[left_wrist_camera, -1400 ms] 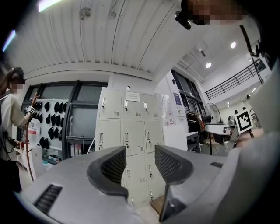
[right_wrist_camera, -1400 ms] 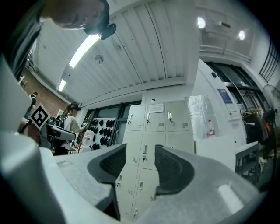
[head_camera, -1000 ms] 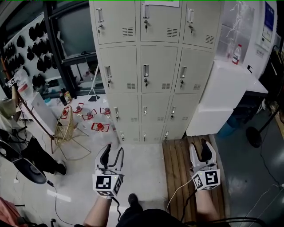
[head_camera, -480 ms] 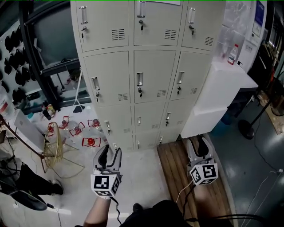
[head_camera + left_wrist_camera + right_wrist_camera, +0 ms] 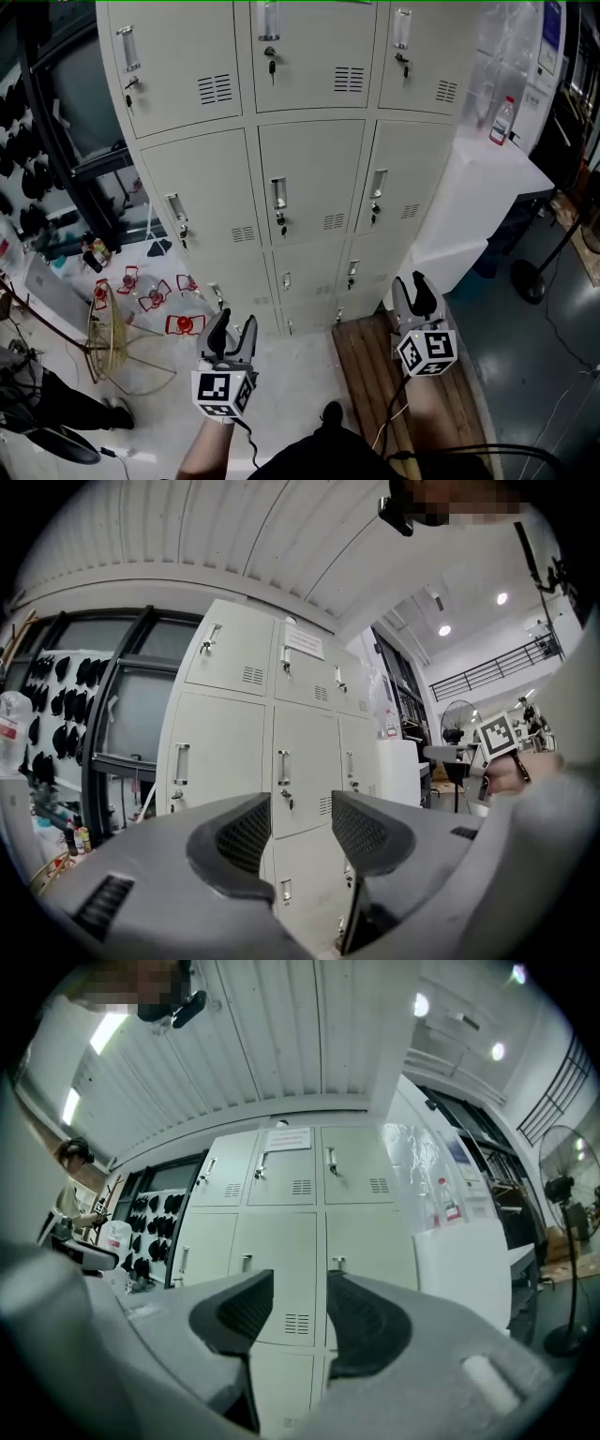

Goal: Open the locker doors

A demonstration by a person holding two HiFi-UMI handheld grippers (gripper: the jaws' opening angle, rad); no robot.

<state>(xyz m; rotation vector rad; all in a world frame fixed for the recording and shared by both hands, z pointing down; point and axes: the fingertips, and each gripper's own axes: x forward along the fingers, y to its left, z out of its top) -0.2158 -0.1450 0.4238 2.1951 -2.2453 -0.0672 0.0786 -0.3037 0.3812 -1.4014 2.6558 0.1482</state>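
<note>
A beige bank of lockers (image 5: 309,178) fills the upper half of the head view, three columns wide, every door shut, with keys hanging in the locks under the handles (image 5: 278,193). My left gripper (image 5: 232,330) is held low in front of the bottom row, jaws open and empty. My right gripper (image 5: 412,291) is raised near the lower right doors, a short way off them; its jaws are closing with nothing between them. The left gripper view looks up along open jaws (image 5: 300,832) at the lockers (image 5: 281,752). Open jaws (image 5: 300,1312) also frame the lockers (image 5: 281,1241) in the right gripper view.
White boxes (image 5: 478,197) stand against the lockers' right side with a small bottle (image 5: 504,120) on top. A wooden pallet (image 5: 375,375) lies under my right arm. Red clips (image 5: 155,295) and a wire frame (image 5: 117,342) lie at left. A black rack (image 5: 75,159) stands at left.
The lockers have come closer and larger in the head view. Both grippers now sit nearer the bottom doors, and the right one has risen.
</note>
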